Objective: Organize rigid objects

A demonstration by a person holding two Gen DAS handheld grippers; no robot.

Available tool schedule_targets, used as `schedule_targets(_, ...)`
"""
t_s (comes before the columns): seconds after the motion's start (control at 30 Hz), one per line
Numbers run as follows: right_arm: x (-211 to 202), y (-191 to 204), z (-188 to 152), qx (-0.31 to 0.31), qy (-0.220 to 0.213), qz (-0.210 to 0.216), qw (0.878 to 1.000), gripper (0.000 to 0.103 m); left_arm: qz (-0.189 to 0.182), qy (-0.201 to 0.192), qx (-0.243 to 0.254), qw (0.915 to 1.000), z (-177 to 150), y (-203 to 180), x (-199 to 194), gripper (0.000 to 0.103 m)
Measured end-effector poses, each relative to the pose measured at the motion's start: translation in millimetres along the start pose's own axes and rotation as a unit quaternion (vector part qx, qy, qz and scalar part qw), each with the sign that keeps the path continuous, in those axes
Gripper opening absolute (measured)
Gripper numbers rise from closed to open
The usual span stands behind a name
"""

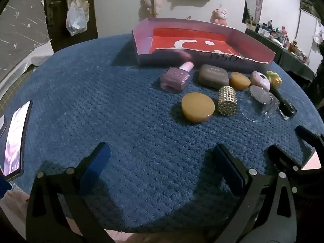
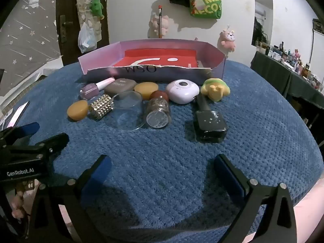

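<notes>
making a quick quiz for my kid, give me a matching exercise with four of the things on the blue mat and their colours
Things:
1. nail polish bottle with pale cap
2. studded cylinder
3. round disc at the near left
4. large square bottle at the right

Colours:
A. black
B. purple
C. amber yellow
D. gold

Pairs: 1-B, 2-D, 3-C, 4-A

We note a white far wall hung with plush toys and a green bag. A dark door stands at left; a cluttered, dark-draped side table stands at right. Lighting is dim.
</notes>
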State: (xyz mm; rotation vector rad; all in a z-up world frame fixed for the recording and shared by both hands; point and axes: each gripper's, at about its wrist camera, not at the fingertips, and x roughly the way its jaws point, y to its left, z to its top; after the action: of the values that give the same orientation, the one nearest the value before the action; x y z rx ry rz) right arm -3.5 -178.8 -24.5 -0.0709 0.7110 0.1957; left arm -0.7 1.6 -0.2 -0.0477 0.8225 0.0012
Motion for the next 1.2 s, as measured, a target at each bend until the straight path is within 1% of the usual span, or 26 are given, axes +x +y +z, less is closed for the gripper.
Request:
schedule_targets(0.07,0,-1,0,0.006,0.008,0.005,1.000,0.103,0.006,0.004,0.006,1.0000,0,-1,0,0.103)
schedule_targets(0.27,-2,-3,6,0.003,0.010,0.003,1.000,0.103,0.001,-0.005,0.006,1.0000,-3,4,-2,0.103)
schedule_targets(0.3,-1,-3,4,0.005,0.010,0.003,1.000,0.103,0.005,-0.004,0.008,0.9999,-6,-4,4,0.103)
schedule_targets(0.33,-2,0,1,0.003,0.005,-0.002,1.000,0.103,0.005,-0.005,0.008,0.9999,-7,-4,5,0.103)
schedule_targets(0.37,-2,-2,3,0.006,0.008,0.002,1.000,0.103,0.005,-0.005,0.008,0.9999,-7,-5,6,0.103)
schedule_targets(0.43,-2,-3,1,0.009,0.006,0.003,1.000,0.103,0.004,-0.003,0.007,1.0000,-10,1,4,0.103)
schedule_targets(0.47,-2,-3,1,0.008,0.007,0.003,1.000,0.103,0.002,0.002,0.006,1.0000,-2,0,1,0.103)
schedule_targets(0.67,-1,-1,2,0.005,0.011,0.000,1.000,0.103,-0.006,0.006,-0.004,1.0000,2,6,1,0.103)
schedule_targets(1.2,0,0,2,0.001,0.012,0.000,1.000,0.103,-0.001,0.007,-0.001,1.0000,4,5,2,0.103)
